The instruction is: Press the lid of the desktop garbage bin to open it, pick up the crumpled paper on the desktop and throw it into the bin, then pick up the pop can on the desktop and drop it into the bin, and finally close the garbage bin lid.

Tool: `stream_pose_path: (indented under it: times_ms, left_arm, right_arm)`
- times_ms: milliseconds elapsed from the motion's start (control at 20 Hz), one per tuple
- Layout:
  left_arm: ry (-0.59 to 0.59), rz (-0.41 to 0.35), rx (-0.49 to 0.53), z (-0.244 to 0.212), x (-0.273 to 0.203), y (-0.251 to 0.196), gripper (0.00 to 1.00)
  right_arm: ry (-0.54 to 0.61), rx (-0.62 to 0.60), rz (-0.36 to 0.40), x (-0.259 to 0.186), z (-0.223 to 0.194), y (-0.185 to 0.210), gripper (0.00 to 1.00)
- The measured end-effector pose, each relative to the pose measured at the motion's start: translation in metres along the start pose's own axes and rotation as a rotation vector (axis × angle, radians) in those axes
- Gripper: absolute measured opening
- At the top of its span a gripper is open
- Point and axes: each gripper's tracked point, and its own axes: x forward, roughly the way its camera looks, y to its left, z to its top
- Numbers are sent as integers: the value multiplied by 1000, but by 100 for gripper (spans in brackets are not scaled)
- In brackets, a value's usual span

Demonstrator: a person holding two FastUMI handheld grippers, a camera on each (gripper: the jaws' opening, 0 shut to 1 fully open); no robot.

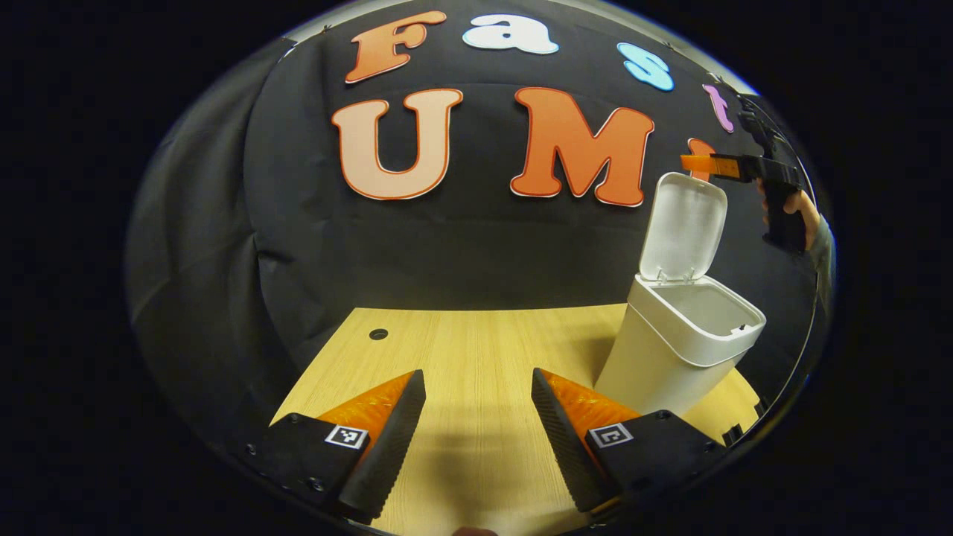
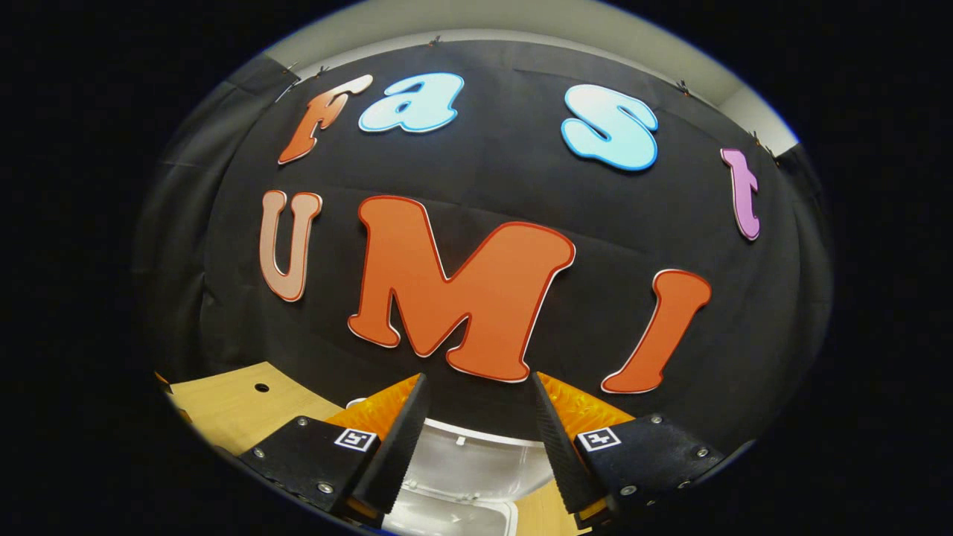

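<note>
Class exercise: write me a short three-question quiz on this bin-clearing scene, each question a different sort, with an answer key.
1. True or false: the bin lid stands raised.
2. Multiple choice: the left gripper hangs over A) the bin B) bare table C) a can.
3. Fill in: the right gripper, fingers apart, is held above the open ____.

Key: 1 true; 2 B; 3 bin.

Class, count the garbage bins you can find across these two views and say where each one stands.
1. The white garbage bin stands on the wooden desktop, lid up; in the right gripper view it lies directly below that open gripper.
</note>
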Motion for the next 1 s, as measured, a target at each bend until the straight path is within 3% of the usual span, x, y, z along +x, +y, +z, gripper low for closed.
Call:
stream_pose_path:
  times_ms: [150,500,700,1000]
  left_arm:
    - [8,-1,-6,-4,-1,4,92]
    - [13,-64,34,-2,9,-14,92]
    - [16,-110,52,-1,11,-29,92]
    - [18,-155,79,2,18,-47,91]
  right_arm:
    - [27,68,9,-6,-8,3,82]
    - [57,69,38,-48,-20,14,82]
    - [149,99,68,-70,-50,25,82]
    - [239,120,50,-100,-93,27,83]
